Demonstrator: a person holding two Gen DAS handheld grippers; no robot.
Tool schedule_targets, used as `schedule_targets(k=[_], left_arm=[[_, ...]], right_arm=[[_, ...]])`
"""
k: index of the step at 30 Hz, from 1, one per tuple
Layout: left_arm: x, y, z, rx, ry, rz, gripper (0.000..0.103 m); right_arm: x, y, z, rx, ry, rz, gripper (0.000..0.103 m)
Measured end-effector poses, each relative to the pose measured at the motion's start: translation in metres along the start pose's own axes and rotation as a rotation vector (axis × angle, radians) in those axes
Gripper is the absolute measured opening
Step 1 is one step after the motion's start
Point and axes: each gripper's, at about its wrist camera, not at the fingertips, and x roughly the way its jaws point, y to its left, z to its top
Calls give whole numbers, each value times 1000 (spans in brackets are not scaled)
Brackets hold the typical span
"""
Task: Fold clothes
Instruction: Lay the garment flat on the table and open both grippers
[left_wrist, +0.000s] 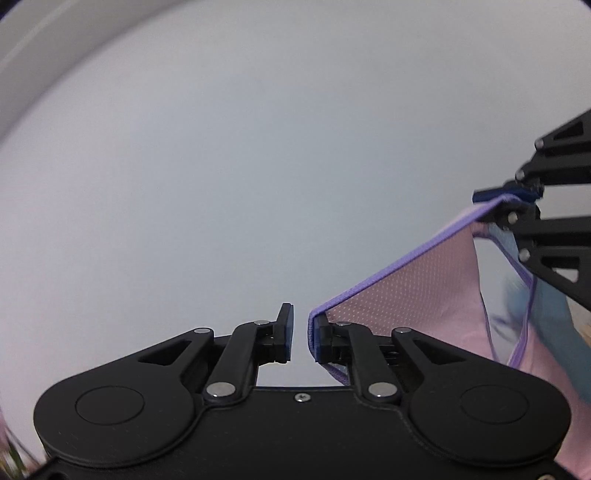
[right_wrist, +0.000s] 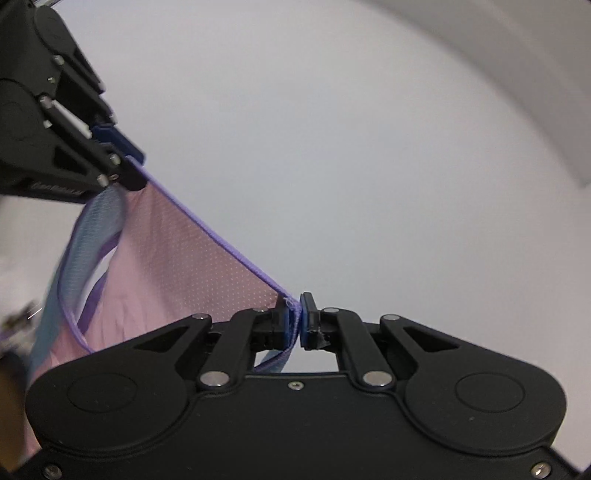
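A pink mesh garment (left_wrist: 417, 299) with purple trim and a light blue lining hangs stretched in the air between my two grippers. My left gripper (left_wrist: 301, 334) stands slightly open; the purple hem is draped over its right finger (left_wrist: 320, 338), and a gap shows between the pads. My right gripper (right_wrist: 295, 319) is shut on the garment's purple hem corner (right_wrist: 293, 306). The garment (right_wrist: 177, 273) also shows in the right wrist view, running up to the left gripper (right_wrist: 122, 155). The right gripper (left_wrist: 506, 195) shows at the right edge of the left wrist view.
Both views look up at a plain white wall and ceiling (left_wrist: 258, 147), with a cornice edge (right_wrist: 517, 74) at the corner. Blurred items show at the lower left of the right wrist view (right_wrist: 14, 325).
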Motion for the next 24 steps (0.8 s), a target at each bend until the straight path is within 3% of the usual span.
schedule_targets(k=[3,6,8,12,15,16,17,18,19,20,22,24], left_arm=[[-6,14,29,11,-94,38,12],[-31,23,47,28,-167,54,12],[-53,24,50,40,-167,27,12],[-120,12,13,43,-71,-85,12],[-180,-18,-53,-57,173,-261,12],[-203,-34,-85,-121,317,-375,13],[-214,-42,-101,-154,383,-422,17],[-239,-61,-133,-208,538,-518,18],[-270,-80,-163,-238,703,-622,19],[-290,-83,-176,-254,764,-660,19],[-316,-70,-182,-333,800,-669,21],[-331,-52,-182,-406,811,-666,31]], right_arm=[[2,-22,19,13,-71,-37,7],[-21,-38,29,43,-114,-32,7],[-37,-45,31,62,-124,-18,7],[-113,-39,-2,66,-43,136,7],[-181,-10,-51,61,156,334,7],[-206,2,-72,69,259,417,7],[-220,8,-83,68,310,465,8],[-256,26,-113,61,476,612,11],[-280,32,-127,54,543,697,11],[-295,32,-133,61,567,731,13],[-346,25,-149,133,670,839,23],[-368,10,-152,217,722,829,35]])
